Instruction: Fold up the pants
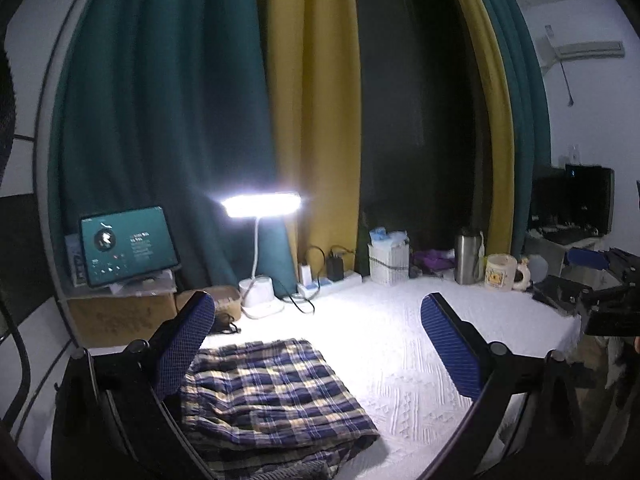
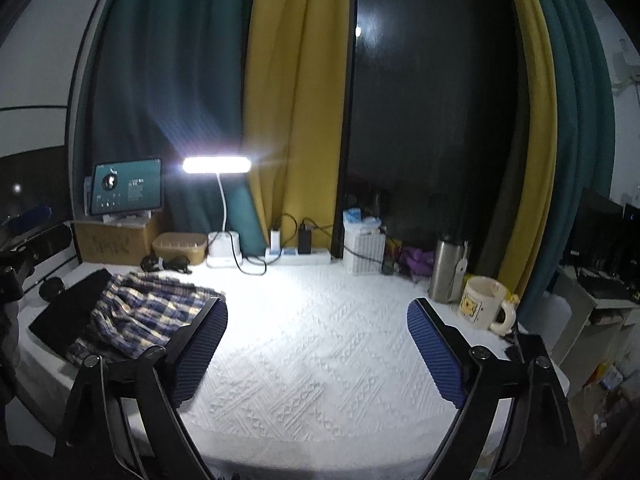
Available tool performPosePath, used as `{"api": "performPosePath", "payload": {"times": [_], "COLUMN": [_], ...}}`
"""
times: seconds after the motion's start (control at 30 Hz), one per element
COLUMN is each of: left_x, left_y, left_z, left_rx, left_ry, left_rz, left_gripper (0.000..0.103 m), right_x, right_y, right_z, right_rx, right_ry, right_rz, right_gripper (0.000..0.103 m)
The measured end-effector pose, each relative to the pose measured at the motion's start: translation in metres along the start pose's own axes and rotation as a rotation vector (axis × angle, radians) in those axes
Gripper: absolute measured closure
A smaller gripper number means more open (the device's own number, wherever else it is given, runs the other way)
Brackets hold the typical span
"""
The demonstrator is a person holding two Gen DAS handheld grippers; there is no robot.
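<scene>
The plaid pants [image 1: 272, 392] lie folded into a compact rectangle on the white textured tablecloth [image 1: 400, 340]. In the left wrist view they sit low and left of centre, partly behind the left finger. My left gripper [image 1: 316, 304] hangs above them, open, with nothing between its blue pads. In the right wrist view the pants [image 2: 148, 312] lie at the left, just beyond the left finger. My right gripper [image 2: 318, 306] is open over bare tablecloth [image 2: 312, 340], apart from the cloth.
Along the back edge stand a lit desk lamp [image 1: 260, 204], a tablet [image 1: 128, 244] on a cardboard box, a power strip [image 1: 332, 284], a white basket [image 1: 388, 264], a steel flask [image 1: 468, 256] and a mug [image 1: 500, 272]. A flat black sheet [image 2: 68, 308] lies under the pants' left side.
</scene>
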State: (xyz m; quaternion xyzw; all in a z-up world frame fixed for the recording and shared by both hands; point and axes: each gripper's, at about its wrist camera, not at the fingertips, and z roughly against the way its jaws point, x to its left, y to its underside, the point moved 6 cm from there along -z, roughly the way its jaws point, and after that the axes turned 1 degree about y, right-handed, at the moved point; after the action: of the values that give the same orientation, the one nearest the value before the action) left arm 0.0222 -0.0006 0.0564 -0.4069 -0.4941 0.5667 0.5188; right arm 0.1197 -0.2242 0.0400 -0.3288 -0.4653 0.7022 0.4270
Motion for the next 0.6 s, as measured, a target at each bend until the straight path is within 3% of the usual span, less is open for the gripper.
{"api": "performPosePath", "payload": {"times": [0.37,0.6], "left_x": [0.032,0.051], "left_y": [-0.01,-0.004], "left_z": [0.021,0.023], "left_rx": [-0.063,-0.055], "left_ry": [-0.063,-0.087], "left_rz": [0.054,0.082], "left_gripper": [0.001,0.001], "right_x": [0.008,0.022], "right_y": [-0.025,-0.033], "right_z": [0.025,0.029], "right_rx": [-0.079,-0.09], "right_ry": [0.048,0.042], "right_rz": [-0.021,0.002], "right_gripper": [0.002,0.001]}}
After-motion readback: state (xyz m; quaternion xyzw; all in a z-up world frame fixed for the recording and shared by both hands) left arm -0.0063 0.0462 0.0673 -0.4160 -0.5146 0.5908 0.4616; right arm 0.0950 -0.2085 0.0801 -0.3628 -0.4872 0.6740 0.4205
